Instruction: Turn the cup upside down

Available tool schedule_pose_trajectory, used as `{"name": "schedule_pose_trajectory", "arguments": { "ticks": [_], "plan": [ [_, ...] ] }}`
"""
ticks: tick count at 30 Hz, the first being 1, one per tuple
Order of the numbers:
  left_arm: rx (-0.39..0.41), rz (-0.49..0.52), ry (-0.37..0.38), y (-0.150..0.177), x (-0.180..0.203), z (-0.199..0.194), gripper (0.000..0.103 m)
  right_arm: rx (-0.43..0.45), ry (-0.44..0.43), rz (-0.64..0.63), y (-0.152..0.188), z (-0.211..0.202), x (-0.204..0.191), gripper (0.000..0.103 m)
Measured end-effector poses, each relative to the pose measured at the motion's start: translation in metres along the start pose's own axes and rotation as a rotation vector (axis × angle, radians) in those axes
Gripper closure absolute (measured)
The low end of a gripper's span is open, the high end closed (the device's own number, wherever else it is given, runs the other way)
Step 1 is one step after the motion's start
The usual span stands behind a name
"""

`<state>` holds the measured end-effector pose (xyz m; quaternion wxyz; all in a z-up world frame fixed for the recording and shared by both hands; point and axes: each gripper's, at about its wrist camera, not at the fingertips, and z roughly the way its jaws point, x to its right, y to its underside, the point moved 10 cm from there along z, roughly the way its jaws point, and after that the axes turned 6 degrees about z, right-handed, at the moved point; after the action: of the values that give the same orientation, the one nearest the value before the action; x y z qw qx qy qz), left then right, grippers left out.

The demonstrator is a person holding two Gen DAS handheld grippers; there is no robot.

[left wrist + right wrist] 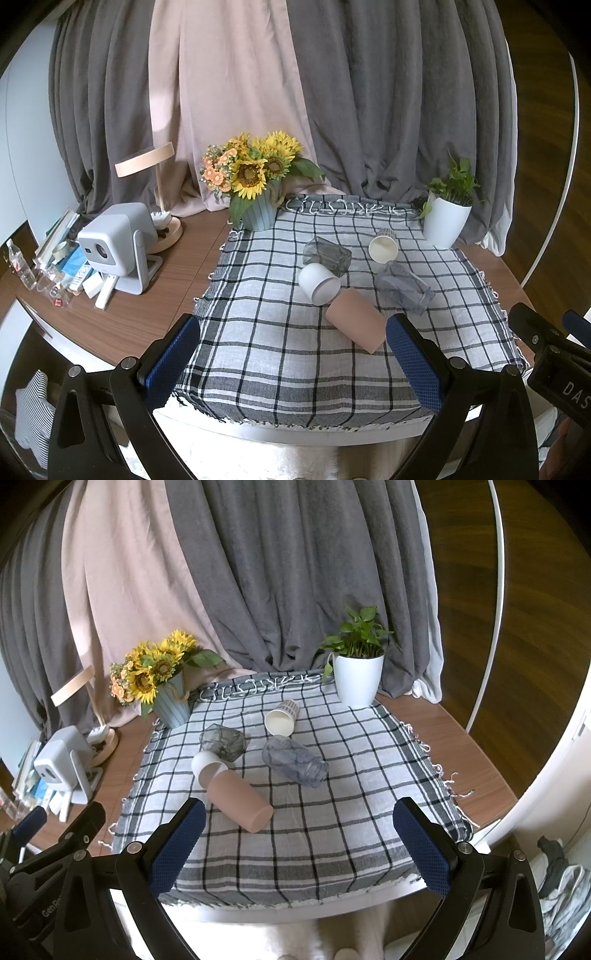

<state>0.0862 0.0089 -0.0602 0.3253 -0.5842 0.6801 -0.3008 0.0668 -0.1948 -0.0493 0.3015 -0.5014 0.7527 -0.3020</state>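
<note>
Several cups lie on their sides on a checked cloth. A pink cup lies nearest. A white cup touches its far end. Behind are a dark smoked glass, a clear grey glass and a paper cup. My left gripper is open and empty at the cloth's near edge, the pink cup by its right finger. My right gripper is open and empty, the pink cup just beyond its left finger.
A sunflower vase and a white potted plant stand at the cloth's back corners. A projector, a lamp and clutter occupy the table's left. Curtains hang behind.
</note>
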Motion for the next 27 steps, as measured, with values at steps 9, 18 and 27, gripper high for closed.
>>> {"name": "schedule_pose_trajectory", "arguments": {
  "ticks": [9, 18, 27],
  "plan": [
    [-0.002, 0.0, 0.002, 0.0, -0.001, 0.0, 0.0, 0.002, 0.0, -0.001, 0.0, 0.001, -0.002, 0.001],
    [-0.005, 0.003, 0.002, 0.0, 0.0, 0.001, 0.0, 0.001, 0.001, -0.001, 0.002, 0.003, -0.002, 0.001],
    [-0.072, 0.01, -0.001, 0.015, -0.005, 0.023, 0.0, -0.027, 0.001, 0.001, 0.015, 0.017, -0.002, 0.001]
  ]
}}
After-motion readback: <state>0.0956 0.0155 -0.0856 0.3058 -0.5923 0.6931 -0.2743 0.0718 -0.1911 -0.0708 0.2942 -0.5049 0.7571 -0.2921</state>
